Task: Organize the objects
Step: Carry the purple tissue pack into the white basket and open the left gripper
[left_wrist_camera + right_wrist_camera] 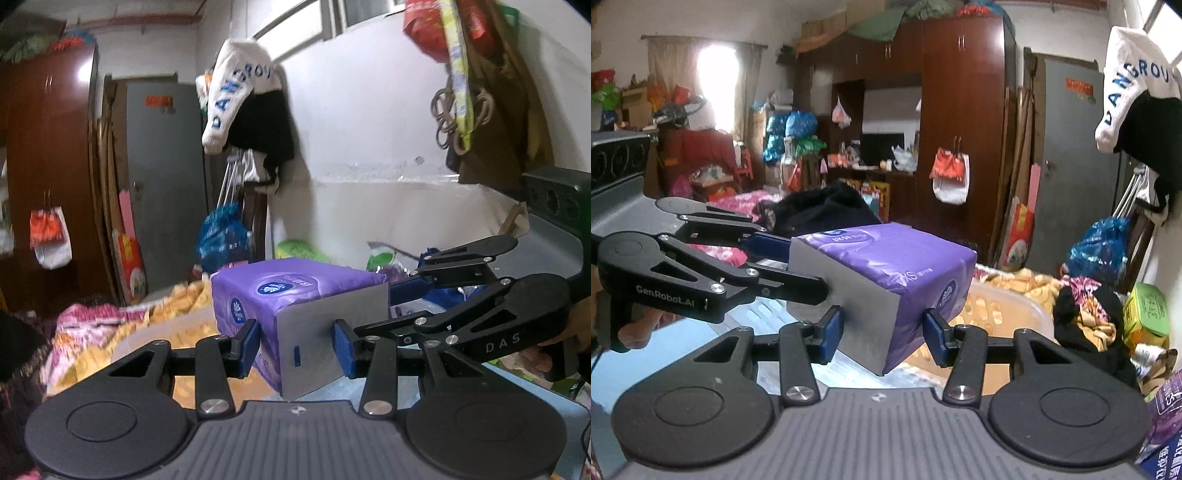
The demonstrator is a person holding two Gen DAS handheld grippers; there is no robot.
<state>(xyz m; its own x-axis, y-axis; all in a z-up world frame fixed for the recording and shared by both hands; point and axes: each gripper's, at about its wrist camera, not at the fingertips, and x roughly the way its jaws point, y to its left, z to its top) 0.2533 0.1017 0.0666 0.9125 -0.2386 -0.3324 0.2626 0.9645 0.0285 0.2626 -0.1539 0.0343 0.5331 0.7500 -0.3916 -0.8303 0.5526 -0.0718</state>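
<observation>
A purple tissue pack (295, 295) with a grey end face is held in the air between both grippers. My left gripper (295, 347) is shut on a lower corner of the tissue pack, its blue pads pressing both sides. My right gripper (882, 334) is shut on another corner of the same tissue pack (886, 277). In the left wrist view the right gripper reaches in from the right. In the right wrist view the left gripper reaches in from the left.
A beige laundry basket (1008, 306) with yellow cloth lies below the pack. Patterned bedding (92, 332) lies on the left. A white wall (388, 166) with hanging clothes (247, 107) and bags stands behind. A brown wardrobe (960, 129) stands farther off, with boxes (1148, 310) at the right.
</observation>
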